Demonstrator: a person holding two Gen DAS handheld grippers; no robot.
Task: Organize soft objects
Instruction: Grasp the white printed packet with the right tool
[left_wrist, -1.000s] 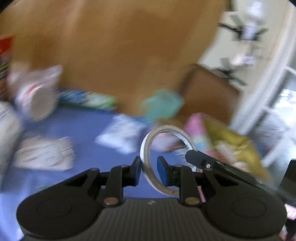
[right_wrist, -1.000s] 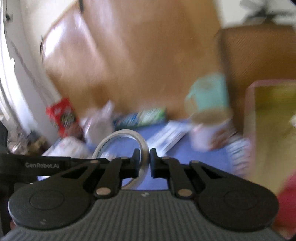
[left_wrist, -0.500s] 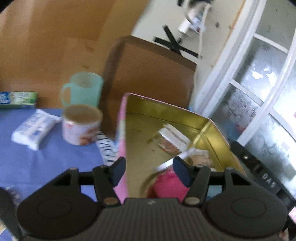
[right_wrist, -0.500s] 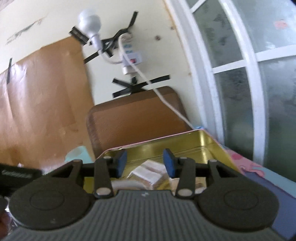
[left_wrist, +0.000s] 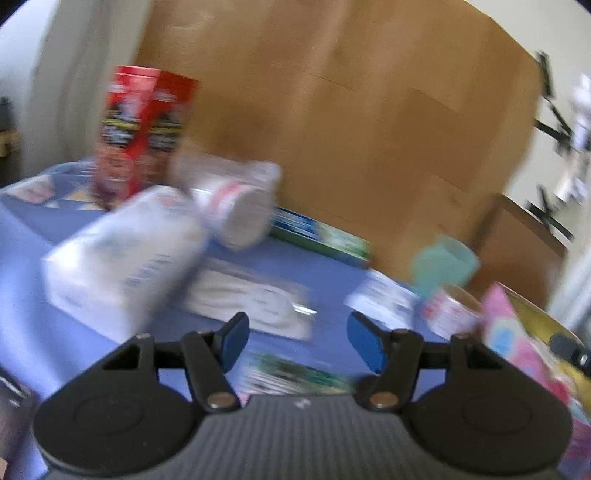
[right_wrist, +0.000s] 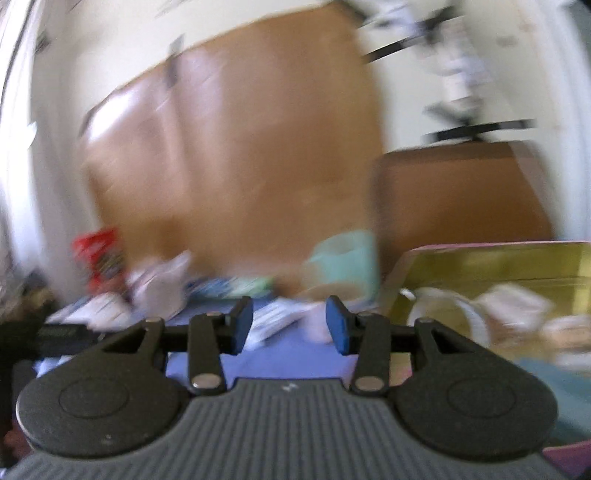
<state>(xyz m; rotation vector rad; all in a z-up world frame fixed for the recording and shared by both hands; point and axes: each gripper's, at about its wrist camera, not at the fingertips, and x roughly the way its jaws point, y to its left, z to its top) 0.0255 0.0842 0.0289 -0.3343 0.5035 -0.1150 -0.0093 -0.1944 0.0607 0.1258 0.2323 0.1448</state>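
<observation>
Both views are blurred by motion. My left gripper (left_wrist: 300, 341) has its jaws opening, with nothing between the blue pads. It hangs over the blue tablecloth (left_wrist: 325, 273), near a flat white packet (left_wrist: 255, 299) and a large white tissue pack (left_wrist: 122, 266). A small tissue pack (left_wrist: 384, 302) lies further right. My right gripper (right_wrist: 290, 325) also has its jaws opening and holds nothing. To its right stands the pink tin (right_wrist: 498, 273) with a gold inside. A white tape ring (right_wrist: 454, 314) and some pale packets lie in it.
A red box (left_wrist: 144, 133), a plastic-wrapped roll (left_wrist: 236, 206) and a toothpaste carton (left_wrist: 321, 236) stand at the back of the table. A teal mug (left_wrist: 443, 266) and a patterned mug (left_wrist: 450, 310) sit beside the tin (left_wrist: 517, 332). Brown cardboard covers the wall behind.
A second ago both grippers were shut on the white tape ring. They then opened over the tin and left the ring there. Both have since swung left toward the table.
</observation>
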